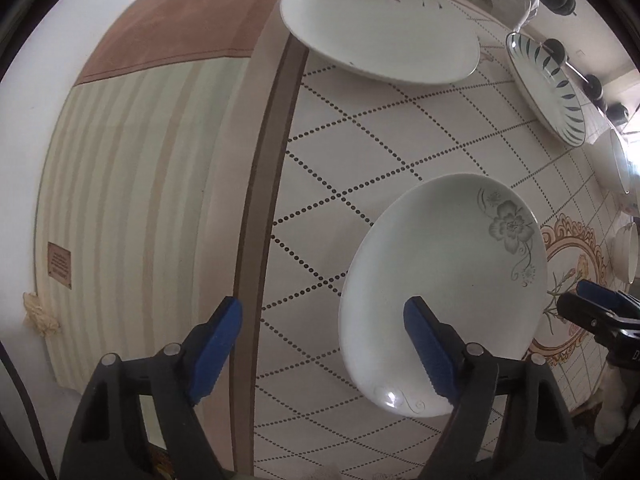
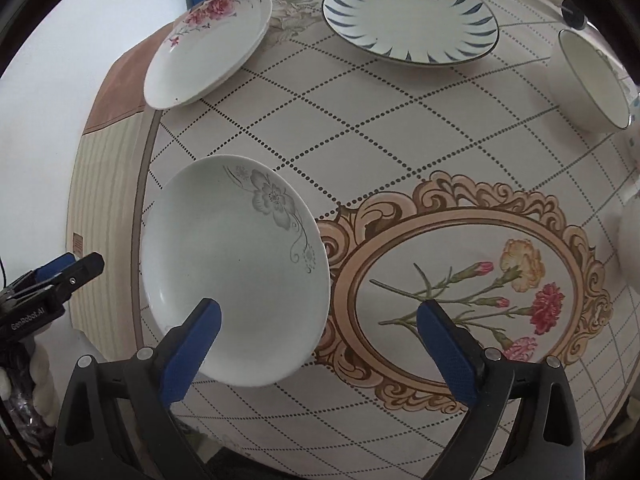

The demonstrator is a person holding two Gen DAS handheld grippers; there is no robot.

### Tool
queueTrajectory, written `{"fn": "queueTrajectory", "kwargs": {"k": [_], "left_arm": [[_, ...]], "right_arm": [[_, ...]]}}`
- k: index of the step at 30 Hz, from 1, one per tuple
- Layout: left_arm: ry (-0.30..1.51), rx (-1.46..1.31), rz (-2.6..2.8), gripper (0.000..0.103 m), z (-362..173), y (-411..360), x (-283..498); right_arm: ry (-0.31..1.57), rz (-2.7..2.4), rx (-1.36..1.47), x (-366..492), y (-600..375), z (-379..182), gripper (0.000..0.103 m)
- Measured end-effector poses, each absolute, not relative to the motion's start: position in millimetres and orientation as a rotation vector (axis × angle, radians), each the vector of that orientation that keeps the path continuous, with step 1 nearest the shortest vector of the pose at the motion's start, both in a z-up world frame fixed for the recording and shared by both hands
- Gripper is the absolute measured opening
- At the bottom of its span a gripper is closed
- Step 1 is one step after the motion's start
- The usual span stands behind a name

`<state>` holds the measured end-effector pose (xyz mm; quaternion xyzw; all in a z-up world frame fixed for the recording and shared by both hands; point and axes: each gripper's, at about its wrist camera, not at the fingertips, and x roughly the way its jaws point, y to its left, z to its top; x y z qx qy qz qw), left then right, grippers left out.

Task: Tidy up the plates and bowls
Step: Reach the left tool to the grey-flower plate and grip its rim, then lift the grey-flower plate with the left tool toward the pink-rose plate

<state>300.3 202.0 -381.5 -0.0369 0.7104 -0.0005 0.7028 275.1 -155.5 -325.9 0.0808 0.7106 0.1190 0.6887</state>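
Note:
A white plate with a grey flower (image 1: 440, 280) (image 2: 232, 272) lies near the table's left edge. My left gripper (image 1: 322, 346) hangs open above that edge, pointing down; its right finger (image 1: 428, 352) overlaps the plate's near rim in this view, and nothing is between the pads. My right gripper (image 2: 320, 340) is open too, with its left finger (image 2: 192, 348) over the same plate's near rim. Farther back sit a pink-flower plate (image 1: 380, 28) (image 2: 208, 48), a plate with blue leaf marks (image 1: 548, 88) (image 2: 410, 20) and a white bowl (image 2: 592, 84).
The tablecloth (image 2: 400, 140) has a dotted diamond grid and a carnation medallion (image 2: 460, 292). It drapes over the left edge as a striped skirt (image 1: 132, 200). More bowls (image 1: 626, 252) stand at the far right. White floor lies beyond the table.

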Motion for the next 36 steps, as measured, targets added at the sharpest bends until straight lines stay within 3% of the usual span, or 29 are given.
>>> {"fn": "queueTrajectory", "kwargs": {"k": [3, 7, 9, 13, 15, 18, 36], "left_arm": [[1.646, -0.101, -0.071, 0.063, -406, 201, 309], [1.685, -0.102, -0.167, 0.055, -419, 193, 311], [1.707, -0.12, -0.199, 0.046, -426, 190, 310], [1.687, -0.121, -0.227, 0.039, -421, 183, 310], [1.69, -0.151, -0.257, 0.026, -420, 179, 309], [1.682, -0.149, -0.254, 0.026, -416, 174, 305], [1.647, -0.114, -0.206, 0.023, -382, 140, 305]], "right_arm": [[1.641, 0.284, 0.243, 290, -150, -351, 0.088], [1.681, 0.324, 0.33, 301, -143, -374, 0.078], [1.705, 0.327, 0.351, 302, -140, -382, 0.071], [1.749, 0.328, 0.387, 301, -133, -400, 0.051], [1.746, 0.313, 0.379, 299, -132, -403, 0.046], [1.744, 0.278, 0.356, 298, -135, -404, 0.025], [1.726, 0.316, 0.385, 285, -161, -395, 0.02]]}}
